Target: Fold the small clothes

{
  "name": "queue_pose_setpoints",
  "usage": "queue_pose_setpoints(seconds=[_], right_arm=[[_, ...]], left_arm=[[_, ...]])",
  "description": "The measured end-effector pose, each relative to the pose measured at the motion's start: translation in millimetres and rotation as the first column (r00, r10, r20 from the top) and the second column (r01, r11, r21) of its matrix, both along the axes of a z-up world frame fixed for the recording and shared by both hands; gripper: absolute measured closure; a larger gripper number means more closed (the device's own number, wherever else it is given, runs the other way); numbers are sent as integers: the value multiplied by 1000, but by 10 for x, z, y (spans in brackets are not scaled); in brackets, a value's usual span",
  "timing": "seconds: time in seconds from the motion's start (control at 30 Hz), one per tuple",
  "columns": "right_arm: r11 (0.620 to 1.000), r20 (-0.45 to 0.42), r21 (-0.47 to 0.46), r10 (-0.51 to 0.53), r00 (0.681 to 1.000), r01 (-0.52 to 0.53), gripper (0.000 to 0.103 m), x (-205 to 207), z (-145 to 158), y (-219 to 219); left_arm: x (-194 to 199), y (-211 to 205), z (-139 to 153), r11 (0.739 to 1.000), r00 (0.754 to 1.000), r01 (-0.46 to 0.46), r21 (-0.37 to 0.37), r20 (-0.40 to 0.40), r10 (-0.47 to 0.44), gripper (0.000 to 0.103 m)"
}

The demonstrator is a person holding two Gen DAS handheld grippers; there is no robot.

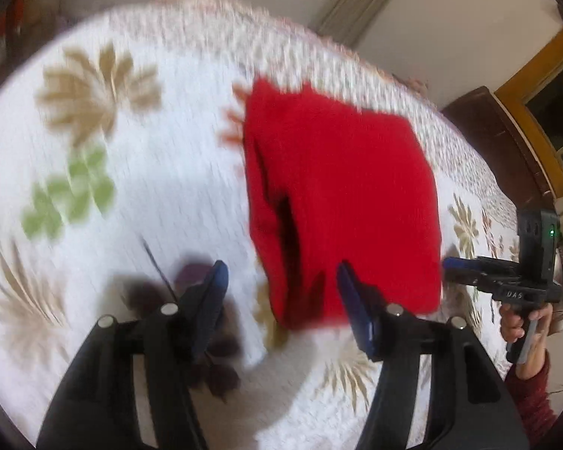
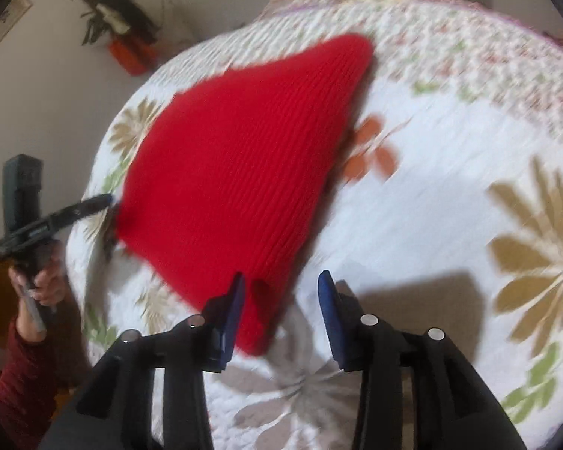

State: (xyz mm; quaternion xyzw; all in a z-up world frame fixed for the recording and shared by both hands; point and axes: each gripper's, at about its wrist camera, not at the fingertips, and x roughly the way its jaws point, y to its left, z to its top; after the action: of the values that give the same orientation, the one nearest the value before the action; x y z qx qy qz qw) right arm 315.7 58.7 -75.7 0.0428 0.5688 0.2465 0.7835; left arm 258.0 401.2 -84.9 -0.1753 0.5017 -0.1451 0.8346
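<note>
A folded red knit garment [image 1: 337, 195] [image 2: 244, 172] lies flat on a white quilt with flower prints [image 1: 131, 150] [image 2: 450, 195]. My left gripper [image 1: 281, 277] hovers open over the garment's near edge, its blue fingertips either side of a corner fold. My right gripper [image 2: 281, 288] is open too, with the garment's near corner lying below and between its fingers. Each gripper shows in the other's view at the garment's side edge: the right one [image 1: 448, 262] held by a hand [image 1: 521, 322], the left one [image 2: 109, 199] likewise. Both views are motion-blurred.
The quilt covers a bed that drops off at the far, patterned border [image 2: 469, 37]. Dark wooden furniture [image 1: 499, 142] and a curtain [image 1: 356, 3] stand beyond it. A plant on a wall shelf [image 2: 112, 15] and an orange object [image 2: 131, 54] sit past the other side.
</note>
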Motion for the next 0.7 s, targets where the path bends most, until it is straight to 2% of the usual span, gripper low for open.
queue_pose_setpoints(seconds=[0.1, 0.17, 0.27, 0.37, 0.43, 0.5, 0.53, 0.6, 0.63, 0.7], right_arm=[[999, -5, 23, -41, 999, 41, 61, 213, 39, -72], [998, 1, 35, -53, 999, 53, 61, 302, 40, -83], [997, 2, 41, -58, 998, 58, 61, 371, -1, -70], [997, -5, 45, -59, 998, 59, 59, 411, -61, -67], [996, -10, 60, -65, 998, 65, 56, 439, -91, -117], [995, -11, 69, -69, 998, 70, 56, 451, -100, -134], [995, -10, 72, -71, 997, 71, 56, 448, -98, -147], [994, -7, 77, -72, 997, 72, 56, 443, -91, -154], [995, 0, 76, -69, 998, 68, 56, 432, -78, -154], [996, 14, 66, -66, 998, 65, 56, 404, -57, -154]], left_arm=[[418, -107, 87, 1000, 1000, 14, -1, 1, -14, 44], [706, -238, 78, 999, 1000, 20, 45, 0, -20, 44], [1044, -367, -20, 998, 1000, 10, 68, -25, -8, 44], [1219, -447, -88, 998, 999, 20, 65, -40, -18, 52], [1255, -548, -103, 996, 998, 58, 61, -34, -56, 77], [1263, -616, -99, 994, 997, 69, 80, -32, -66, 83], [1251, -644, -83, 993, 997, 72, 96, -22, -70, 90], [1169, -594, -19, 993, 999, 21, 114, 22, -23, 96], [1085, -528, 81, 994, 997, -31, 105, 79, 23, 97], [914, -472, 206, 990, 984, -76, 121, 171, 54, 97]])
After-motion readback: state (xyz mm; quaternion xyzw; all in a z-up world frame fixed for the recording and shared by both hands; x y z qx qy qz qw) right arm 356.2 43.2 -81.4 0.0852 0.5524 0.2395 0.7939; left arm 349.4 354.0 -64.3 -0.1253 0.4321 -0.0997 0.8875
